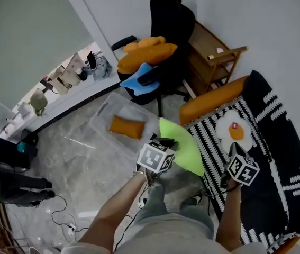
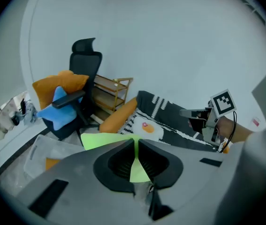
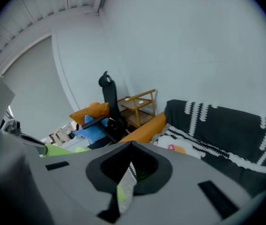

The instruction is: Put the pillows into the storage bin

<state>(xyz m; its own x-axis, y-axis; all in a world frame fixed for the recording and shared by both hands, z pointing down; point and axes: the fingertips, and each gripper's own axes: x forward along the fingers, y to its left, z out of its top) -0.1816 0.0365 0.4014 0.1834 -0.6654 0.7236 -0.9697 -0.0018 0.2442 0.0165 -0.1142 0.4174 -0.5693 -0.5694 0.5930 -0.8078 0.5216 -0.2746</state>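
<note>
**Item 1, green pillow (image 1: 184,142).** I am carrying it in my left gripper (image 2: 135,142). The fingers are narrowed onto one thin fold at its edge, and the rest is hanging free above the floor. It is just beside the near end of the sofa (image 1: 208,102) and short of the storage bin (image 1: 99,121).

**Item 2, right gripper (image 3: 132,146).** It is hovering over the striped throw (image 1: 276,142) with the fingers almost together. A pale, green-tinged sliver is showing in the gap, and I cannot tell whether it is cloth or only what lies beyond. (I am counting this hand as carrying nothing.)

**Item 3, storage bin.** It is clear-walled and sitting on the floor, left of and farther than the pillow. One orange pillow (image 1: 127,126) is already lying inside.

**Item 4, hazards, as I am judging them.**
- The grip is taking only an edge. A quick swing could be pulling the cover out of the fingers, dropping the pillow on the floor before it reaches the bin.
- The pillow is looking broad against the bin's opening. Released off-centre, it could be landing across the rim or propping on the orange pillow rather than settling in.
- The office chair (image 1: 168,15) is standing just beyond the bin, so an overshoot could be snagging the pillow there.
- A cable (image 1: 60,216) is trailing on the floor at the near left, which is a tripping risk if I am stepping that way.
</note>
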